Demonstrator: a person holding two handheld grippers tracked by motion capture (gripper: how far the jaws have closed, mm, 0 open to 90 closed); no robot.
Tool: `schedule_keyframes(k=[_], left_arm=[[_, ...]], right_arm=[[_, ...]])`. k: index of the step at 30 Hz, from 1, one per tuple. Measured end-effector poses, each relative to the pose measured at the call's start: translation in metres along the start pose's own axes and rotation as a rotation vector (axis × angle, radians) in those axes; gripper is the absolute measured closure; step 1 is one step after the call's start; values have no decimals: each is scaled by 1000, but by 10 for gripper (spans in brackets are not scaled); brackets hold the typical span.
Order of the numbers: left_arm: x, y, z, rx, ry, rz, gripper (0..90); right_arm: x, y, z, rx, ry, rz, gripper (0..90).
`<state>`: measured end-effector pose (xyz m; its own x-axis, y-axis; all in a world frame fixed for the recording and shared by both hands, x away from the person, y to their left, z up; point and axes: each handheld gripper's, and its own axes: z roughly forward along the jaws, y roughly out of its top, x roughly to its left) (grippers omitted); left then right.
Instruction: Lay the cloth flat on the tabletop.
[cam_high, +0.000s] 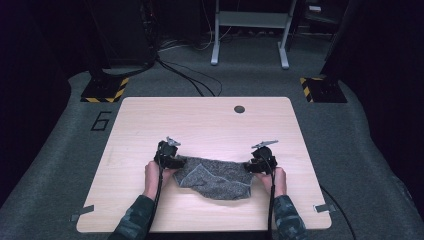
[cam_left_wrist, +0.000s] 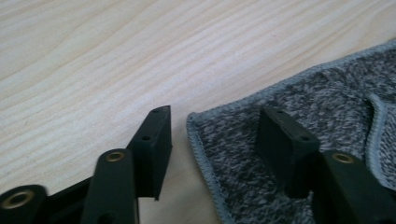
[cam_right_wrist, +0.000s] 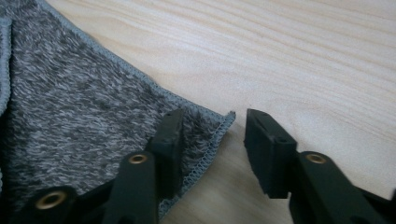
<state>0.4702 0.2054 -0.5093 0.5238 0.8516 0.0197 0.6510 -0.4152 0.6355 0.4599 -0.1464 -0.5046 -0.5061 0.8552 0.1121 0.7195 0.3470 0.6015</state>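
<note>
Your left hand-held gripper (cam_high: 172, 159) is open, with its jaws spread on both sides of a corner of the grey cloth (cam_high: 215, 177). One jaw sits over the cloth and the other over bare table (cam_high: 210, 120). Your right hand-held gripper (cam_high: 257, 164) is open the same way at the cloth's other far corner. Both your hands reach in from the near edge, low over the table. The cloth lies rumpled near the middle of the near edge. A small dark hole (cam_high: 239, 109) sits by the far edge.

a rumpled grey heathered cloth (cam_high: 216, 177) lies flat near the table's front edge.
</note>
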Motion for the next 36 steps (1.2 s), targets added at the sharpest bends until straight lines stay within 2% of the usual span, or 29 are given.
schedule_keyframes(k=[4, 8, 11, 14, 16, 21, 25, 26, 30, 31, 33, 36], left_arm=[[-4, -1, -1, -11, -9, 8, 572], [-8, -3, -1, -27, -32, 21, 712], [-11, -2, -1, -29, -35, 31, 793], [-13, -2, 0, -27, -24, 40, 838], [-13, -2, -2, -29, -25, 47, 851], [-12, -8, -13, -72, -68, 2, 856], [-16, -16, -27, -97, -106, -9, 856], [-15, -17, -30, -90, -113, 2, 856], [-17, -25, -42, -103, -143, -24, 858], [-17, -27, -43, -102, -146, -24, 858], [-18, -30, -45, -90, -147, -17, 859], [-15, -31, -44, -82, -154, -26, 862]], right_arm=[[3, -1, -1, 12, -18, -23, 706], [7, -1, -1, 20, -46, -26, 787], [8, -1, -1, 25, -31, -6, 862], [9, -3, -1, 10, -30, 1, 878], [10, -4, -2, 7, -25, 16, 883], [15, -5, -21, -50, -9, 20, 888], [21, -7, -36, -85, -5, 1, 889], [25, -9, -39, -87, -3, 0, 890], [31, -15, -48, -90, 9, -30, 890], [34, -16, -51, -90, 15, -19, 891], [35, -18, -55, -103, 18, -22, 891], [35, -18, -57, -105, 13, -22, 893]])
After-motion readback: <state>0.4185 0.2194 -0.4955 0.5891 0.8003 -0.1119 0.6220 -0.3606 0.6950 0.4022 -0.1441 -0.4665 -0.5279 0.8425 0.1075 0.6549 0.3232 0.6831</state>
